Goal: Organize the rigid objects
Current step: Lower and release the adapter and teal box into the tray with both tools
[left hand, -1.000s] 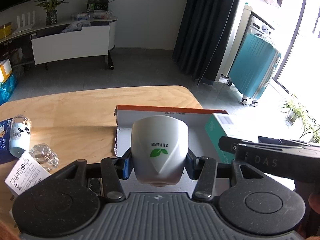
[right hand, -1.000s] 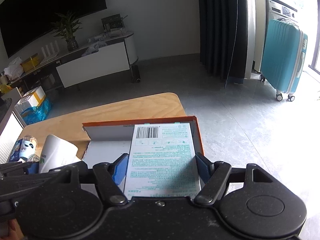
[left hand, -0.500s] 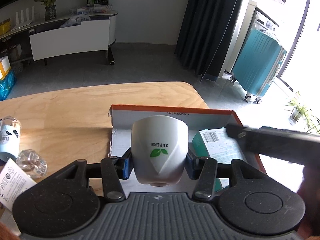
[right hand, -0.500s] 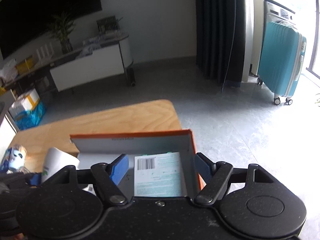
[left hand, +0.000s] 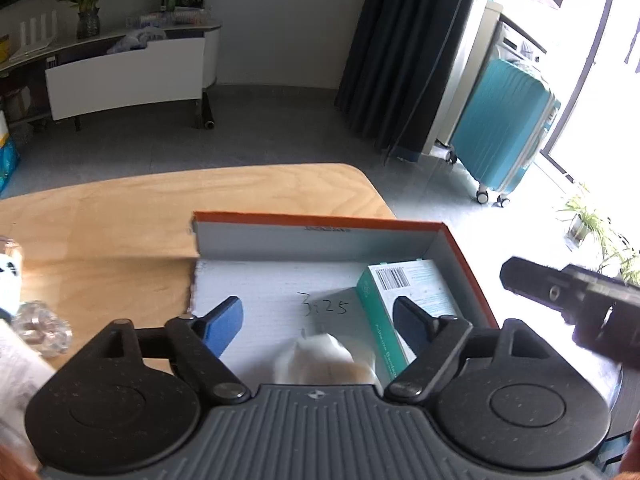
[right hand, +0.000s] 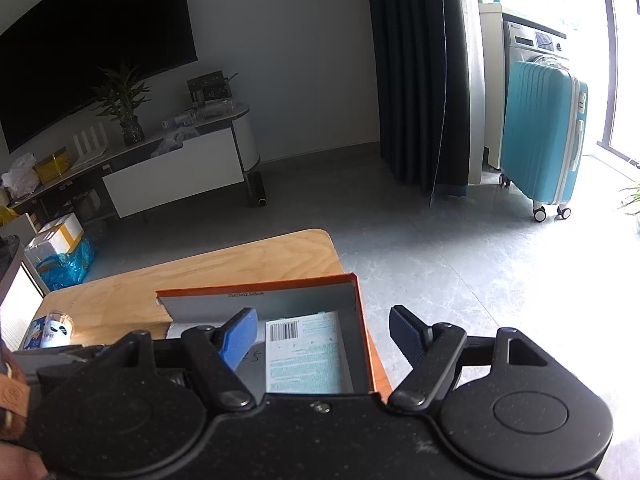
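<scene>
An orange cardboard box (left hand: 464, 264) with a grey inside lies open on the wooden table (left hand: 120, 232). A teal carton (left hand: 408, 292) with a barcode lies flat in its right part. A white cup (left hand: 324, 360), blurred, sits low in the box beside the carton. Above the cup, my left gripper (left hand: 318, 308) has its jaws opening, and the blue pads stand clear of it. My right gripper (right hand: 323, 317) hangs open over the box's right wall (right hand: 364, 340), above the teal carton (right hand: 304, 356). It also shows at the right edge of the left wrist view (left hand: 560, 296).
At the table's left edge lie a small bottle with a face print (left hand: 8, 276), a clear glass piece (left hand: 38, 326) and a white paper (left hand: 16, 364). The same bottle (right hand: 56, 328) shows in the right wrist view. A teal suitcase (left hand: 508, 128) stands on the floor beyond the table.
The left gripper was shut on the white cup and has let it go; the cup has dropped into the box. The right gripper has released the teal carton and drawn back and up.
</scene>
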